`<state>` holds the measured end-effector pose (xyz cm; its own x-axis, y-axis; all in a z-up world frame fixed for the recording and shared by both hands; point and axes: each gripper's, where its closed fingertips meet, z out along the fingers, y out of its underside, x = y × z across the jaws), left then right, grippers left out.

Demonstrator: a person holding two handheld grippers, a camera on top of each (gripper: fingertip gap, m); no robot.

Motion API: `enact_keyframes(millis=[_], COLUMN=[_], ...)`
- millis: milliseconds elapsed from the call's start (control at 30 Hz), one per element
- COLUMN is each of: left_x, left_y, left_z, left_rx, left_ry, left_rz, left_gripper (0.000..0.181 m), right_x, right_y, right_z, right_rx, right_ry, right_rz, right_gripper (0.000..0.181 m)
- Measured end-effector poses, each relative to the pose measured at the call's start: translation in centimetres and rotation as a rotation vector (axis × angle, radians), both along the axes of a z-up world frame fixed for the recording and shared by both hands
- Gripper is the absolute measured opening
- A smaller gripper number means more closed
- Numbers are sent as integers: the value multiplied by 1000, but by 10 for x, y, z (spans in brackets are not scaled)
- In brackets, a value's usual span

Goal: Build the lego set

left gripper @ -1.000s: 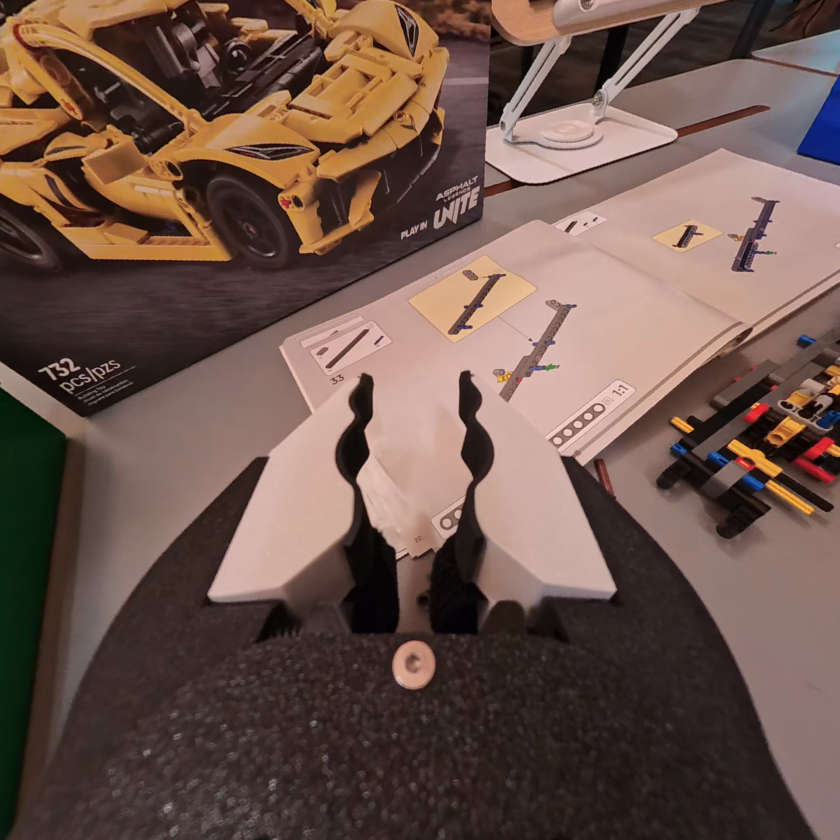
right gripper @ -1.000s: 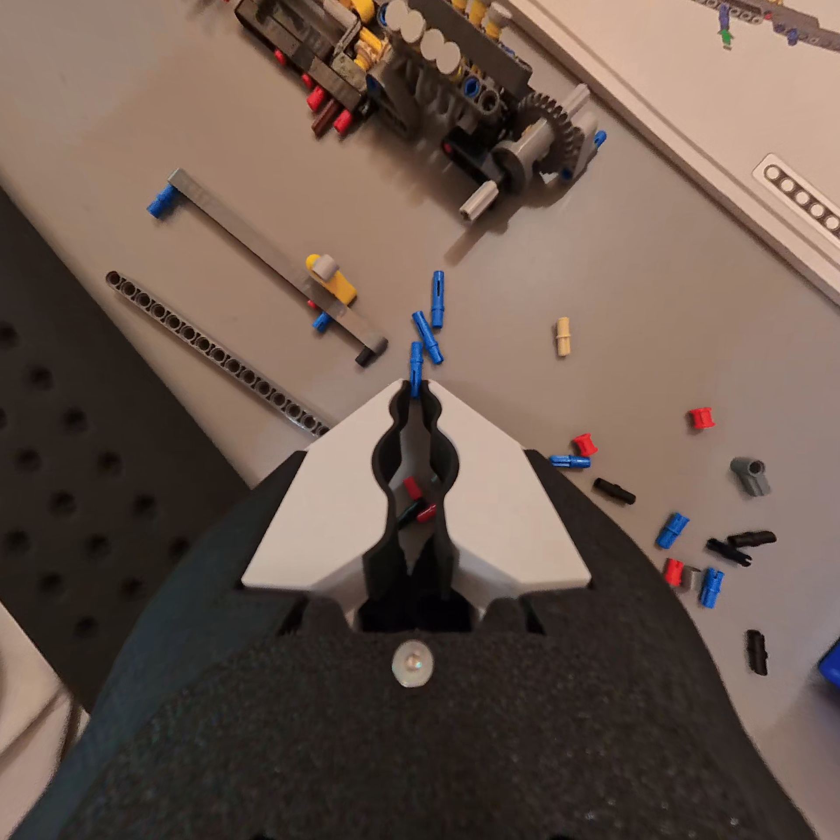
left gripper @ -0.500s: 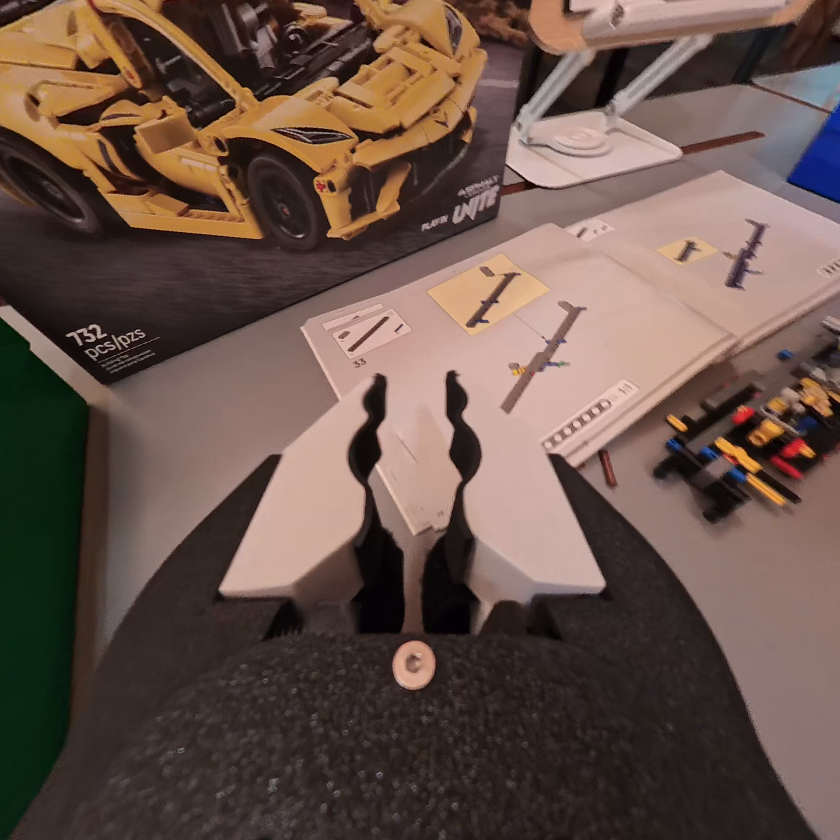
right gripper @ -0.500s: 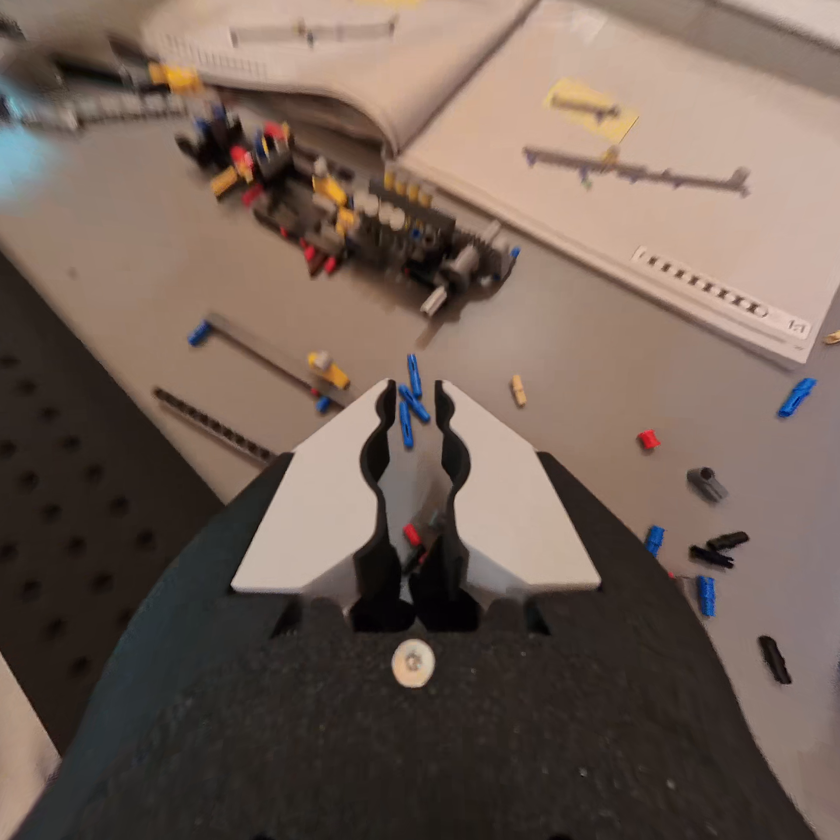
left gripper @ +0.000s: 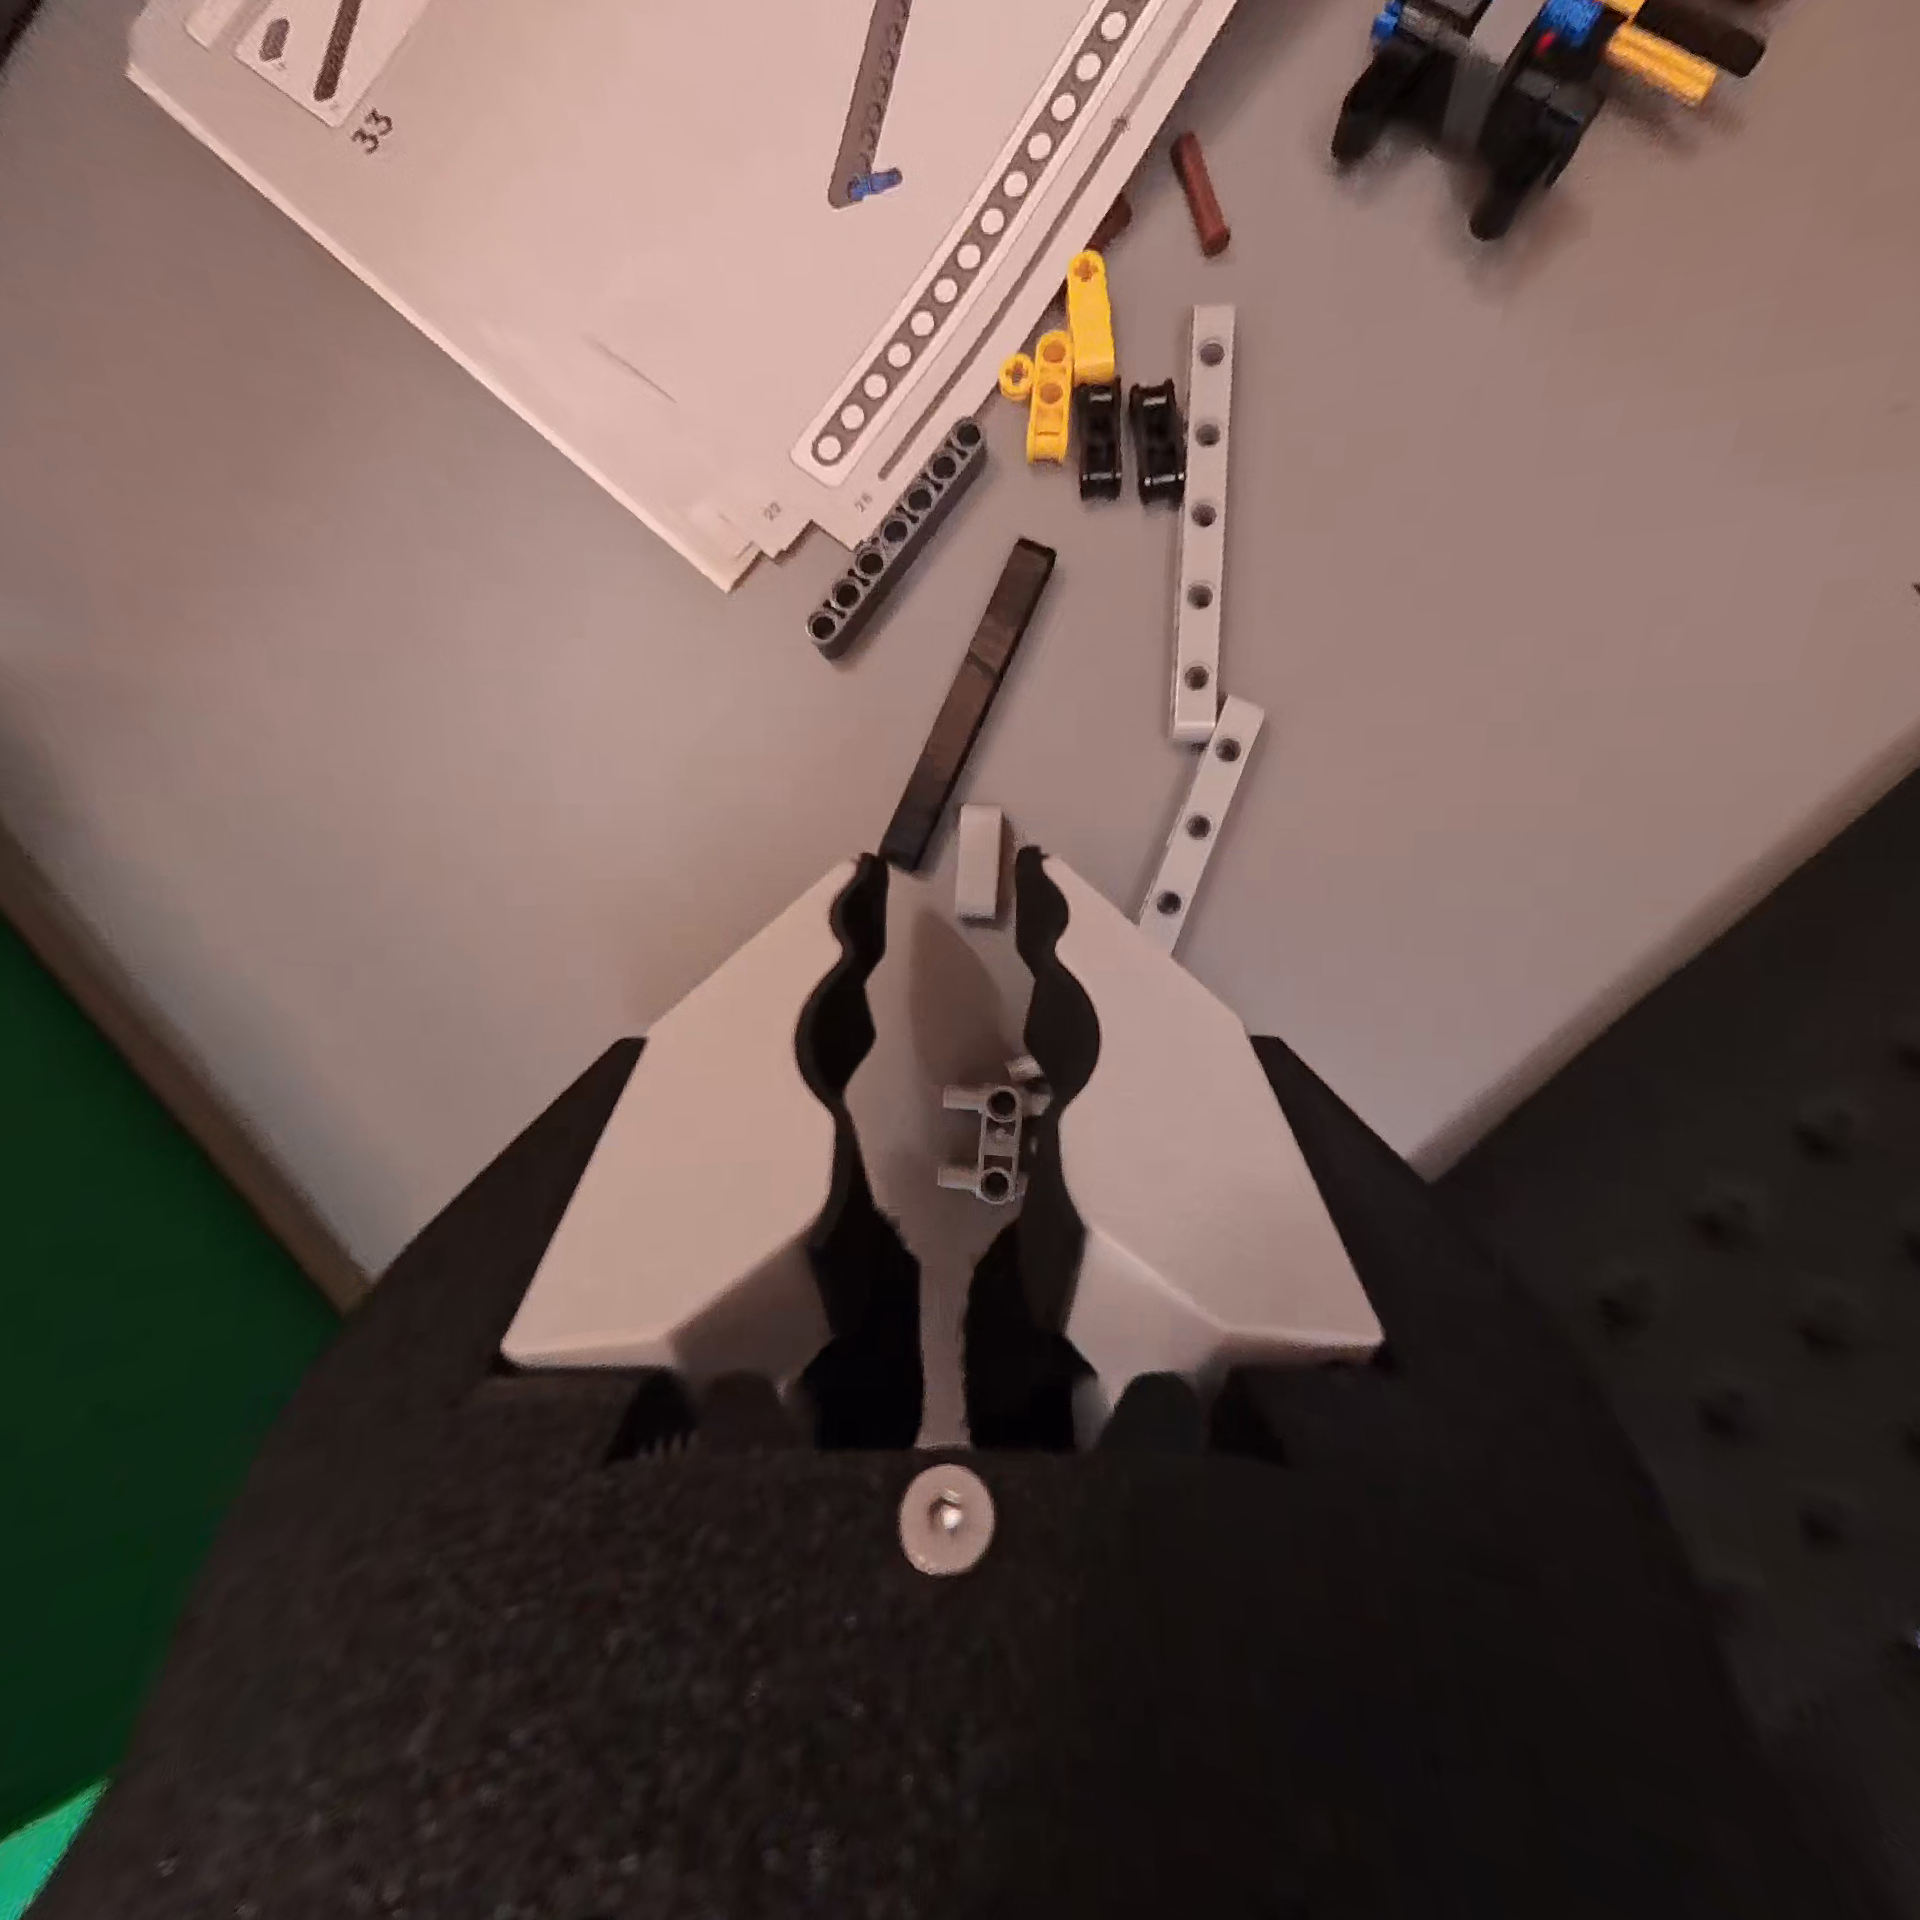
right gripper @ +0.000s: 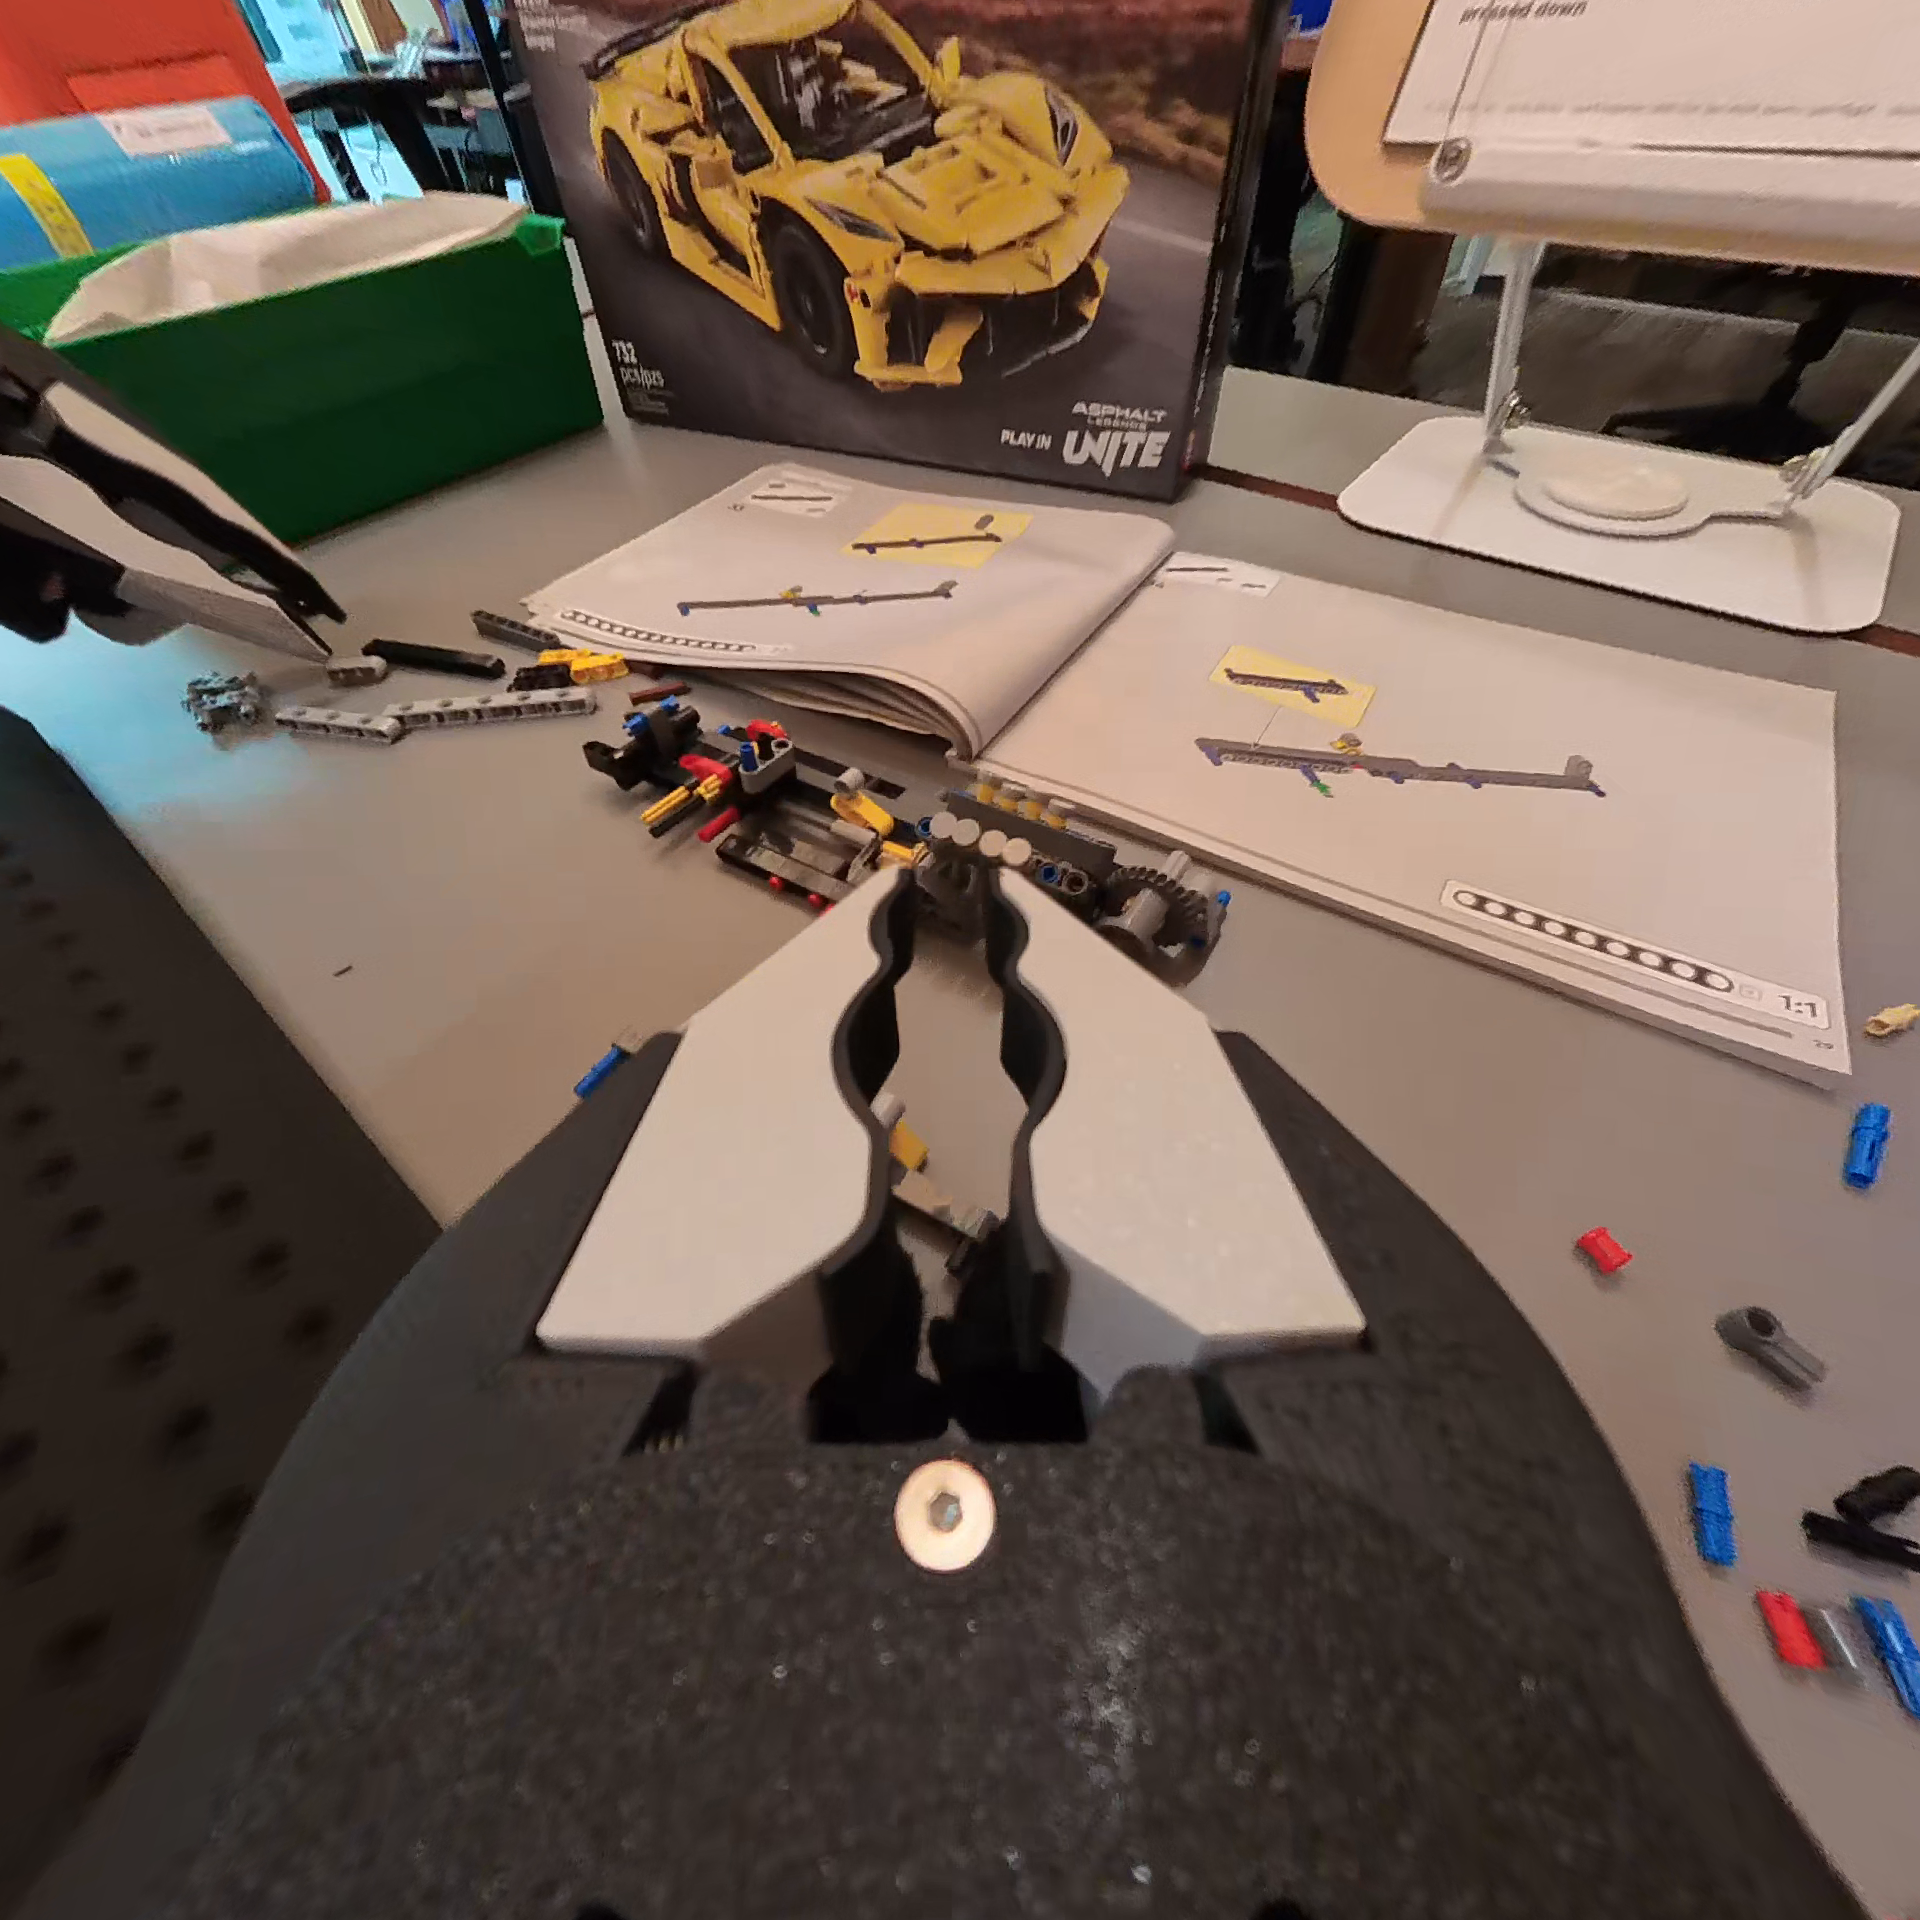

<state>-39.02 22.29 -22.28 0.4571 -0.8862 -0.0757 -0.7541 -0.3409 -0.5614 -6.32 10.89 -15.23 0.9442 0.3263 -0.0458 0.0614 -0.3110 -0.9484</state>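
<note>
The left gripper (left gripper: 951, 868) points down at the grey table (left gripper: 312, 727) with its jaws parted by a narrow gap and nothing between them; a small light grey piece (left gripper: 978, 862) lies on the table just at its tips, and a grey connector (left gripper: 992, 1138) sits lower down between the fingers. Just beyond the tips lie a black flat bar (left gripper: 971, 707), two light grey holed beams (left gripper: 1200, 520) end to end on the right, a dark grey beam (left gripper: 899, 535) against the corner of the open instruction booklet (left gripper: 623, 208), and yellow and black small connectors (left gripper: 1091, 405) between them. The right gripper (right gripper: 956, 883) hangs above the table, also slightly open and empty, its tips in line with the partly built chassis (right gripper: 831, 821). Loose blue, red and black pins (right gripper: 1709, 1512) are scattered near right. Farther off stand the box with the yellow car (right gripper: 883, 208), a green bin (right gripper: 343, 384) at far left and a white stand (right gripper: 1621, 520) at far right.
</note>
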Motion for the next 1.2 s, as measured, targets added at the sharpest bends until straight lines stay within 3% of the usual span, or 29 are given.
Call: enact_keyframes(millis=[100,233,300,367,467,567,633,733,967,1033,1100,1200], left_x=[-3,4,0,5,61,117,140,163,165,165,167,175], left_y=[-1,-9,-10,-10,-44,-82,-90,-100,-98,-98,-101,-65], left_z=[-9,-13,-5,21,52,21,1,-5,-14,-13,-2,38], left_rx=[-34,-53,-15,56,-43,-115,-102,-167,-111,-102,-137,-95], left_ry=[-19,-49,-14,-62,-260,-197,-132,-155,-91,-100,-161,-308], left_rz=[10,-48,-59,-71,-208,-372,-409,-427,-428,-420,-432,-397], left_gripper=[24,7,7,7,7,7,7,7,7,21,39,35], right_x=[-1,-1,-1,-1,-2,-4,-3,-4,-8,-7,-6,-4], right_y=[0,0,0,0,1,2,0,-1,-2,-2,0,3], right_z=[-1,-2,-2,-3,-2,-3,-1,1,0,1,2,4], right_rx=[-5,-13,-11,-15,-11,-18,0,4,-9,-7,-2,2], right_ry=[-7,-1,3,10,15,16,12,30,67,78,95,131], right_rz=[2,5,6,10,17,32,27,36,71,74,69,70], right_gripper=[11,11,11,11,11,11,11,11,12,12,12,13])
